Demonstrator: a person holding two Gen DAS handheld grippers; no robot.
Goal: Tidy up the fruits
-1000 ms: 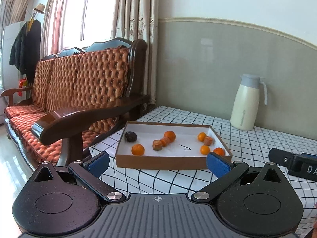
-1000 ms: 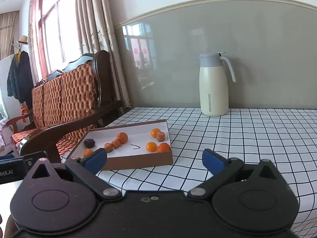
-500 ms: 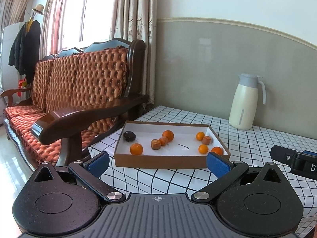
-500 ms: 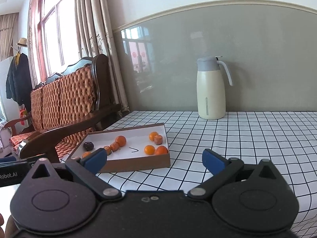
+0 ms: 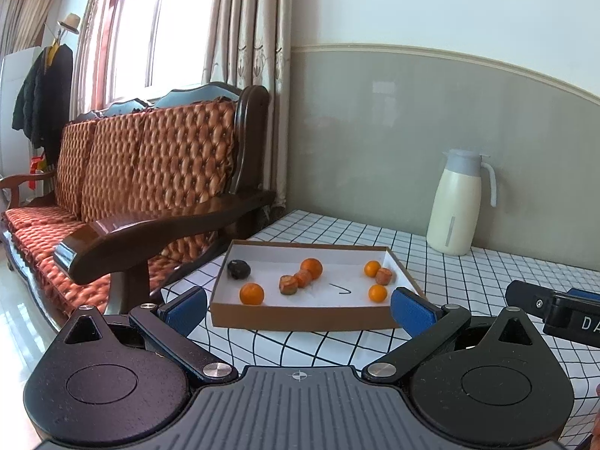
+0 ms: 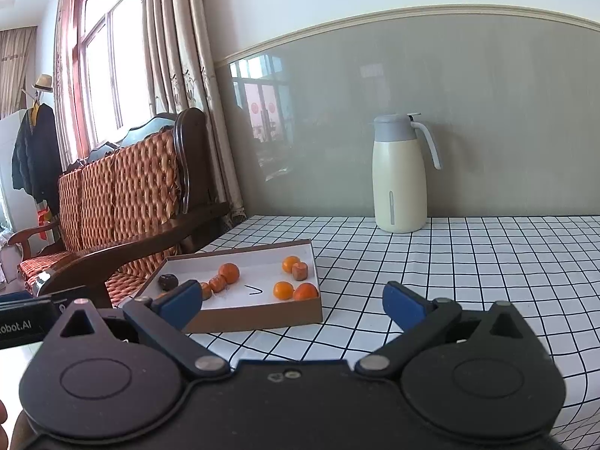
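Meanwhile, both grippers have drawn back a little from the shallow cardboard box (image 5: 311, 318), which sits smaller and farther along the checked tablecloth (image 5: 468, 281) than it did a second ago, while the fruit inside has not shifted. The left gripper (image 5: 298, 305) hangs with its blue pads (image 5: 185, 309) spread wide and nothing between them, low over the near edge of the table and aimed at the box's near wall. The right gripper (image 6: 288, 303) is likewise spread wide and empty, and its body shows at the right edge of the left wrist view. The box lies by the table's left edge, next to the wooden sofa (image 5: 150, 195). Inside it, a dark fruit (image 5: 239, 269) sits at the far left corner, an orange (image 5: 251, 294) near the front wall, a larger orange (image 5: 311, 267) in the middle touching two brownish pieces (image 5: 296, 281), and toward the right wall two small oranges (image 5: 372, 268) with one brownish piece (image 5: 383, 276) between them. A cream thermos jug (image 6: 399, 176) stands at the back edge against the wall, well apart from the box.
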